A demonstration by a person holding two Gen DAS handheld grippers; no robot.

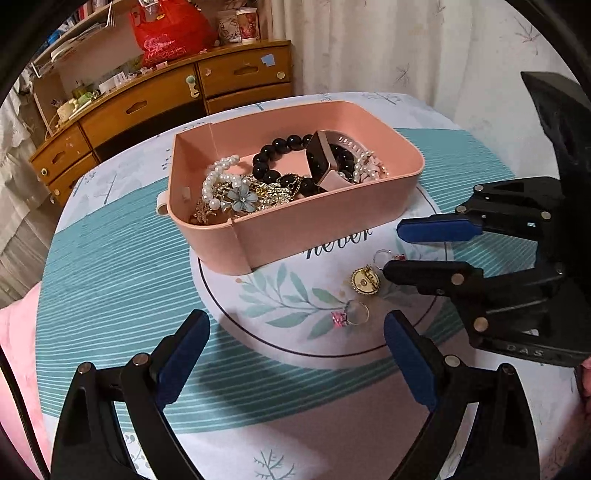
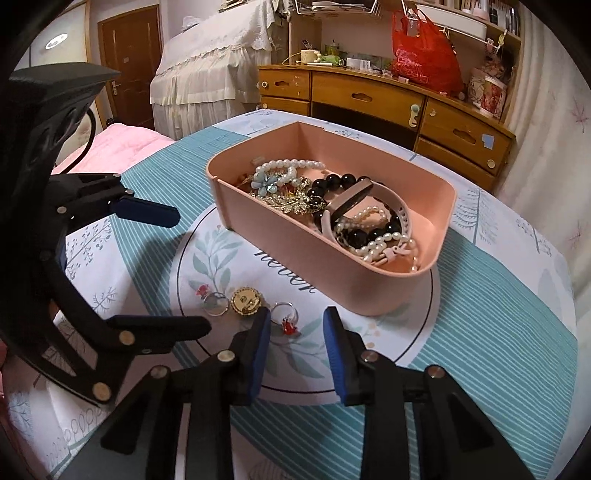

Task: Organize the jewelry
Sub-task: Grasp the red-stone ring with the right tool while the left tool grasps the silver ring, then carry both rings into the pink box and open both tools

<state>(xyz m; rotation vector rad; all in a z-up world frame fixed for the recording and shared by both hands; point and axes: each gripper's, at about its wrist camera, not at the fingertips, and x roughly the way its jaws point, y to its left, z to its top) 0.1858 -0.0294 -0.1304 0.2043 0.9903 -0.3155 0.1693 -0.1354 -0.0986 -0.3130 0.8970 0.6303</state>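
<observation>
A pink box [image 1: 317,225] [image 2: 295,240] stands on the table, holding pearl strands, black bead bracelets, brooches and a pink watch [image 1: 323,162]. On the cloth before it lie a gold round brooch [image 1: 365,280] [image 2: 245,301], a ring with a pink stone [image 1: 351,314] [image 2: 214,301] and a ring with a red stone [image 1: 386,255] [image 2: 286,317]. My right gripper [image 2: 297,325] [image 1: 397,249] is open, low over the red-stone ring. My left gripper [image 1: 295,325] [image 2: 192,269] is open and empty, near the pink-stone ring.
The round table has a teal and white cloth [image 1: 110,280]. A wooden dresser [image 1: 155,107] [image 2: 369,96] with a red bag [image 1: 170,33] stands behind. A pink bed cover [image 2: 122,144] lies at the left.
</observation>
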